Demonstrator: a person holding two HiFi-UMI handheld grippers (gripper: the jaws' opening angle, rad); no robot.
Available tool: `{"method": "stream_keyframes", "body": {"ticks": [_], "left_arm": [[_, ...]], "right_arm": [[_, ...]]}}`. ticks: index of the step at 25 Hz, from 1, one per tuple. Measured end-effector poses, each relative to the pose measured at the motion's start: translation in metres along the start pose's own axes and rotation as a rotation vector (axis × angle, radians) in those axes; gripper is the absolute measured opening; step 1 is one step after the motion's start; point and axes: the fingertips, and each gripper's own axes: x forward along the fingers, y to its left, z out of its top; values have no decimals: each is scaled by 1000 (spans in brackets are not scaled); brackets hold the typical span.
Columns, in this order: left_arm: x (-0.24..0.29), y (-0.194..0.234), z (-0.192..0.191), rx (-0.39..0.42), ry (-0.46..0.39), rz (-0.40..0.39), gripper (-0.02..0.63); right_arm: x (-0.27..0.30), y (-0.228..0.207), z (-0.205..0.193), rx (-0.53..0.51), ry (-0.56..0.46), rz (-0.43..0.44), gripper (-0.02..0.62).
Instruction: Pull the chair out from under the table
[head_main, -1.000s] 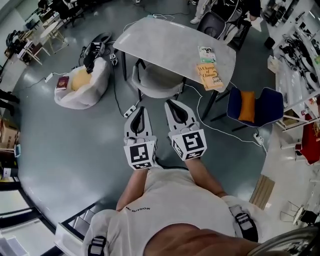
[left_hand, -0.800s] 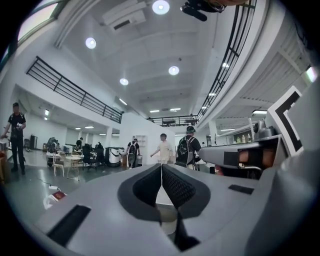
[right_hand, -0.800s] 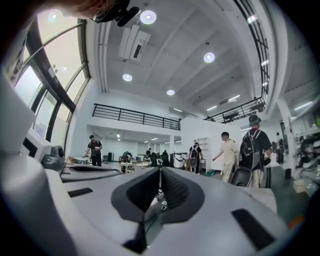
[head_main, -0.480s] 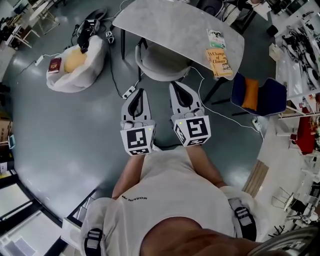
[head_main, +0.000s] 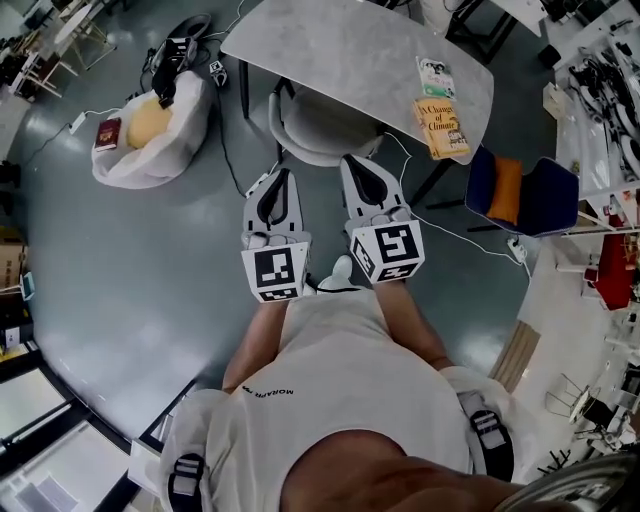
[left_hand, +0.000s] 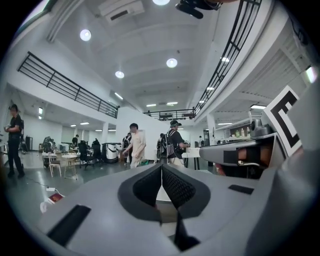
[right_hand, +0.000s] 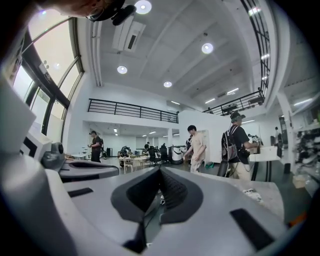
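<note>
While we held both claws level before us, the left gripper (head_main: 279, 180) and right gripper (head_main: 356, 165) were clenched shut, side by side, with nothing between their jaws. Just beyond their tips sat the chair (head_main: 318, 132), tucked partly under the table (head_main: 340, 50), where books (head_main: 440, 125) lay.
</note>
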Motion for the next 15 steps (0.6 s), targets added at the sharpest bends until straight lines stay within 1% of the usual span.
{"method": "stream_keyframes", "body": {"ticks": [3,5,7,11,15], "left_arm": [[14,-5,-1,70,14,-10,5],[22,-11,-1,111,22,-28,5],[28,-19,-3,136,30,-40,5],[38,-32,-9,197,69,-60,5],[48,-29,-18,234,104,-80,5]], "right_arm": [[7,-10,-3,-4,16,16,11],[9,-16,-4,14,23,47,11],[9,-24,-7,28,25,67,11],[10,-36,-16,31,45,79,11],[18,-35,-26,10,84,96,11]]}}
